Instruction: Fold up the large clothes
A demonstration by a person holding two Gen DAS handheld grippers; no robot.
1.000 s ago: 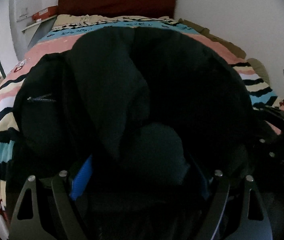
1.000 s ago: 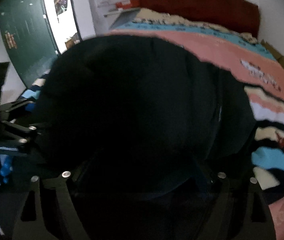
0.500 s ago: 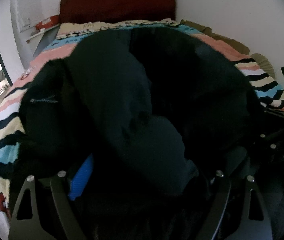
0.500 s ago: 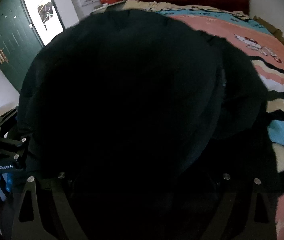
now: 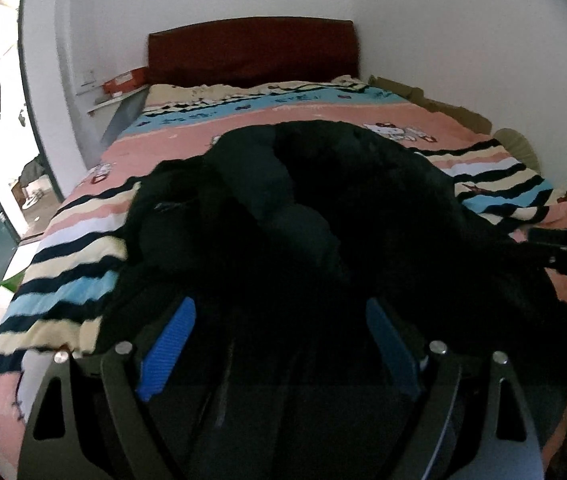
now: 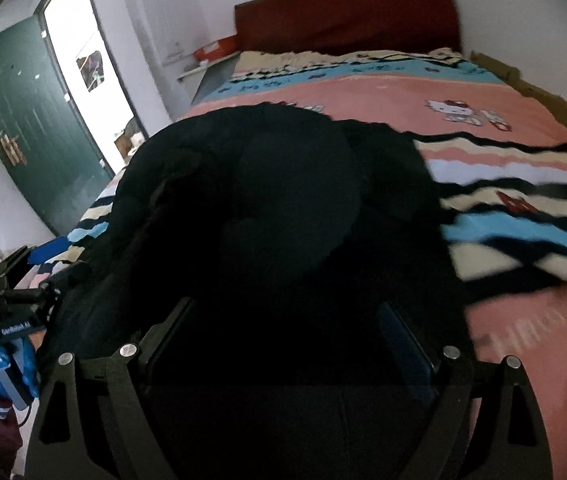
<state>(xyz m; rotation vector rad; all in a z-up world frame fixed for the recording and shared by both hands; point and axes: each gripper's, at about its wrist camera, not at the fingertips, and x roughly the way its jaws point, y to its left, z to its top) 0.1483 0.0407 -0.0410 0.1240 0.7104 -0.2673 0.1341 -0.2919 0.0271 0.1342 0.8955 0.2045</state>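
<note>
Left wrist view shows a wide bed (image 5: 83,272) covered by a pink, cream, blue and black striped blanket with cartoon cat prints, its dark red headboard (image 5: 251,52) against the white wall. Across the middle of the bed lies the bulky black padded jacket (image 5: 323,184), bunched into thick folds, with one puffy sleeve lying over the body and a short metal zip showing on its left side. The jacket's near edge runs down to the camera and fills the space between the blue-padded fingers (image 5: 171,344) of the left gripper (image 5: 279,344). These fingers stand wide apart; dark cloth lies between them, but I cannot tell whether they press on it.

From the right wrist, the same black jacket (image 6: 283,200) heaps up on the bed's left half, the striped blanket (image 6: 523,208) bare to its right. The right gripper (image 6: 287,340) has its dark-padded fingers (image 6: 407,344) spread wide, with the jacket's hem lying in the shadow between them; any grip on it is too dark to judge. At the left edge the other gripper's black body appears, carrying a white label (image 6: 15,327) that reads roughly "GenRobot.AI". A dark green door (image 6: 35,128) stands open beside the bright doorway, and an orange-red box (image 6: 215,50) rests on a shelf by the headboard.
</note>
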